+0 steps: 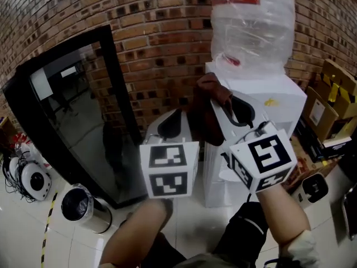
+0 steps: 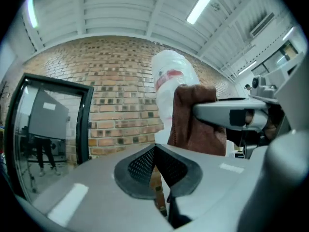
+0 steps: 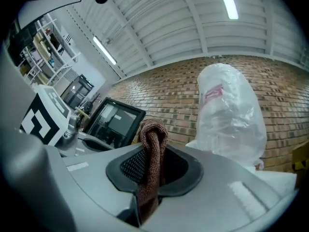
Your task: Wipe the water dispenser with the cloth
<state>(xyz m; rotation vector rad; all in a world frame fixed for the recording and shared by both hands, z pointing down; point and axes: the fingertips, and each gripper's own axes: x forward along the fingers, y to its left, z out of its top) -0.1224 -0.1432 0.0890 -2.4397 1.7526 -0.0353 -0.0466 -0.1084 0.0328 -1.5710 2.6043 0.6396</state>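
Right gripper clamps brown cloth; bunched, dangling.

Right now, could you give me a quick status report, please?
Right gripper shut on cloth. Left gripper shut, empty. Water dispenser ahead; nothing seen in the way.

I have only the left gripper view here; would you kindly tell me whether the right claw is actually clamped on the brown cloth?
Observer: Yes; the right gripper view shows the right claw shut on the brown cloth, which is folded over between its jaws.
Operator: Thank you. What stands beneath the bottle?
Observer: The head view shows a white water dispenser under the bottle.
Operator: Is anything on the floor?
Observer: A round bin, at the lower left of the head view.
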